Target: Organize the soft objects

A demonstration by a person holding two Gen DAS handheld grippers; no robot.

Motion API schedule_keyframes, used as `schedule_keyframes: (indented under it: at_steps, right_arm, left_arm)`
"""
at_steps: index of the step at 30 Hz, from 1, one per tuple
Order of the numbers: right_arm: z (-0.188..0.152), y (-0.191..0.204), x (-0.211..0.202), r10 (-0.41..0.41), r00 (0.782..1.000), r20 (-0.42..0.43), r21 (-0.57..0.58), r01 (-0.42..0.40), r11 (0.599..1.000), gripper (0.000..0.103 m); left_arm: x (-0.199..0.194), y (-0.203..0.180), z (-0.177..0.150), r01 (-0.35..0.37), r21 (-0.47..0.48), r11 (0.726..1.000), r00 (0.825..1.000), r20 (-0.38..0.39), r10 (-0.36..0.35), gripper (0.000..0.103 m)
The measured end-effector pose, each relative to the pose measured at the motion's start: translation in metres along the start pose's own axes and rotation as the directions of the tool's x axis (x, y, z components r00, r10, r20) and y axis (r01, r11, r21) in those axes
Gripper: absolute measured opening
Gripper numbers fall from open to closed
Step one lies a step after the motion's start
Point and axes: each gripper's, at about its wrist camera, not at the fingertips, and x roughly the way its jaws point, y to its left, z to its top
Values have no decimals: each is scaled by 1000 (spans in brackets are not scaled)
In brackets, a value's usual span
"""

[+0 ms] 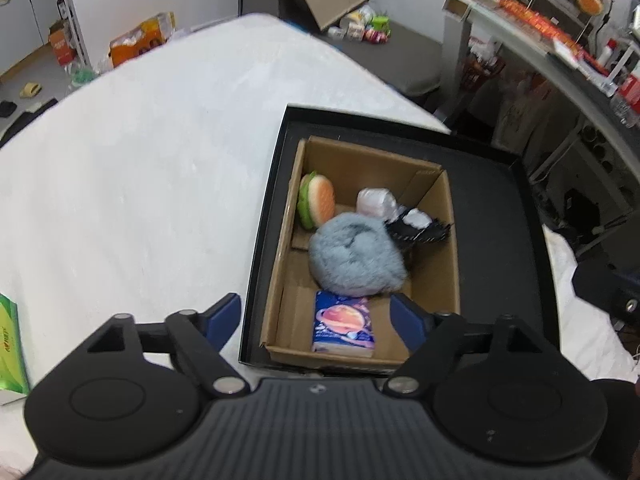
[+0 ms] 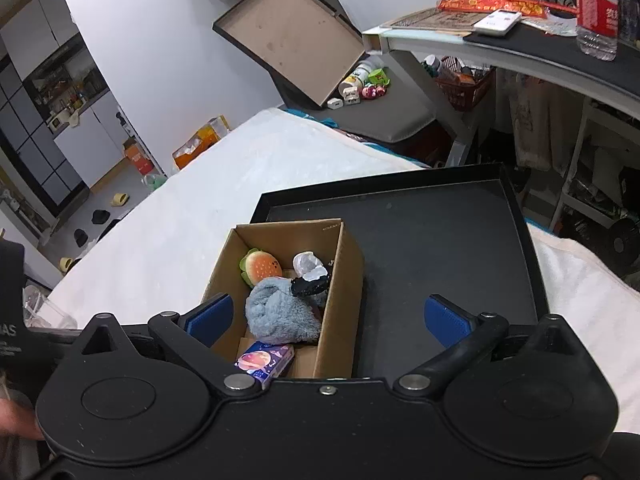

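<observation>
A brown cardboard box stands in a black tray on a white bed. Inside lie a fluffy grey-blue plush, a burger plush, a clear wrapped pack, a black and white item and a small tissue pack with a planet print. My left gripper hangs open above the box's near end, nothing between its fingers. My right gripper is wide open over the box's right wall, holding nothing.
The white bed surface spreads left of the tray. A green box lies at its near left edge. A cluttered desk stands to the right. An open flat box leans on a grey seat beyond.
</observation>
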Motion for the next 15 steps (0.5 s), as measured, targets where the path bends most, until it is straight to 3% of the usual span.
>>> schedule_keyframes:
  at_steps: [6, 15]
  right_arm:
    - [-2, -4, -20, 1, 1000, 26, 9, -1, 1000, 103]
    - [-10, -4, -55, -13, 996, 88, 11, 12, 1000, 103]
  left_arm:
    - [-29, -5, -4, 37, 7, 999, 997, 60, -37, 91]
    - [-71, -11, -20, 61, 46, 997, 990, 125, -67, 93]
